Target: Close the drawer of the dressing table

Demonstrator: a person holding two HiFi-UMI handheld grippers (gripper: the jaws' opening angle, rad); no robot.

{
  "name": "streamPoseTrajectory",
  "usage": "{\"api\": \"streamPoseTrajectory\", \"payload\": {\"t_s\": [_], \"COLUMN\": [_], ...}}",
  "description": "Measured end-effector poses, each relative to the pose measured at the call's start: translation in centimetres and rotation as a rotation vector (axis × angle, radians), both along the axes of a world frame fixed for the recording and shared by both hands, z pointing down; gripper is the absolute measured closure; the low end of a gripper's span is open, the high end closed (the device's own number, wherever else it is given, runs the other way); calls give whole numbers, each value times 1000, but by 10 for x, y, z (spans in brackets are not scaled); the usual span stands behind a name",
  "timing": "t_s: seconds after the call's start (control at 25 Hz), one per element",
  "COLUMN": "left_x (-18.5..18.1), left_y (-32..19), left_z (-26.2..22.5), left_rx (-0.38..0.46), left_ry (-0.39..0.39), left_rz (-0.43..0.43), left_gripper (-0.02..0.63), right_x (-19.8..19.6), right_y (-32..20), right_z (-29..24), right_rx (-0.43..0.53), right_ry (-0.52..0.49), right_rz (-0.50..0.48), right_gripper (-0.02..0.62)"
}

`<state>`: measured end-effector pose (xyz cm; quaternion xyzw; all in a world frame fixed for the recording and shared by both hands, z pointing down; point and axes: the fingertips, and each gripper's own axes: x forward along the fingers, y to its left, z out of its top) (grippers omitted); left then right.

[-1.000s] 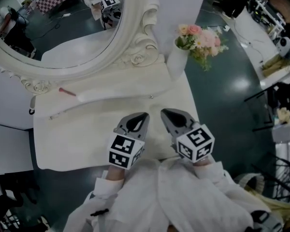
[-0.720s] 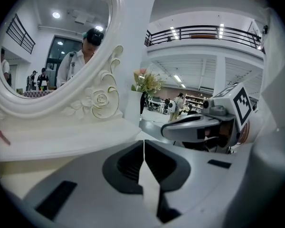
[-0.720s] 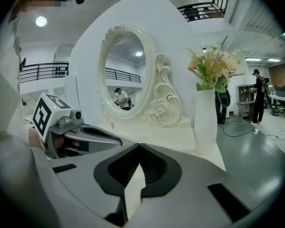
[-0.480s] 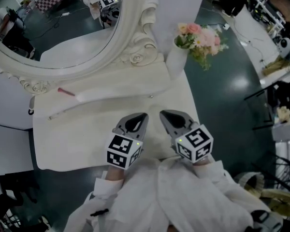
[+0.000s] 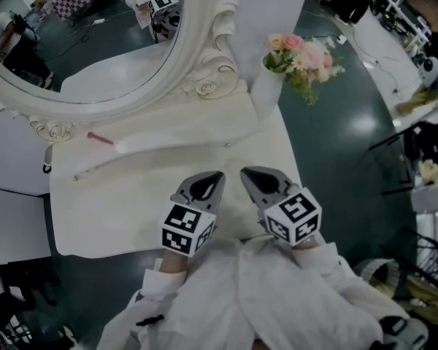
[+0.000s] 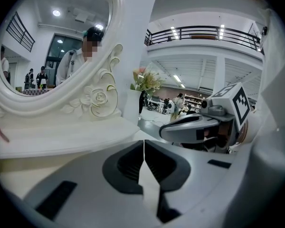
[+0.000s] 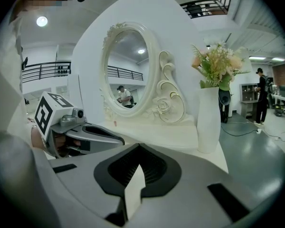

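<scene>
The white dressing table [image 5: 124, 210] fills the middle of the head view, with an oval mirror [image 5: 95, 42] in a carved frame at its back. A low raised tier runs under the mirror, and a small knob [image 5: 228, 145] shows on its front. I cannot tell from here whether a drawer stands open. My left gripper [image 5: 208, 183] and right gripper [image 5: 257, 177] hover side by side over the table's near half. Both are shut with nothing between the jaws. The left gripper view shows its jaws [image 6: 143, 145] pressed together, and so does the right gripper view [image 7: 138, 148].
A white vase of pink flowers [image 5: 270, 86] stands at the table's back right corner. A small red stick [image 5: 101, 138] and a thin rod [image 5: 95, 168] lie at the left. Dark floor surrounds the table, with racks and clutter [image 5: 431, 166] far right.
</scene>
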<state>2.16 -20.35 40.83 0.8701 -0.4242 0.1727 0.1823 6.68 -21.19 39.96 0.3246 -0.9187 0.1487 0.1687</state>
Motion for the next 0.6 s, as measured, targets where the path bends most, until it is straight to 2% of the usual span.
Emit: {"api": "streamPoseTrajectory", "payload": {"t_s": [0.6], "left_x": [1], "left_y": [1], "left_z": [2], "left_rx": [-11], "left_ry": [-4], "left_rz": [14], "left_gripper": [595], "right_x": [-4], "right_y": [3], "right_z": [0], "right_rx": [-8], "right_ry": [-3], "right_rz": [-19], "right_gripper": [588]}}
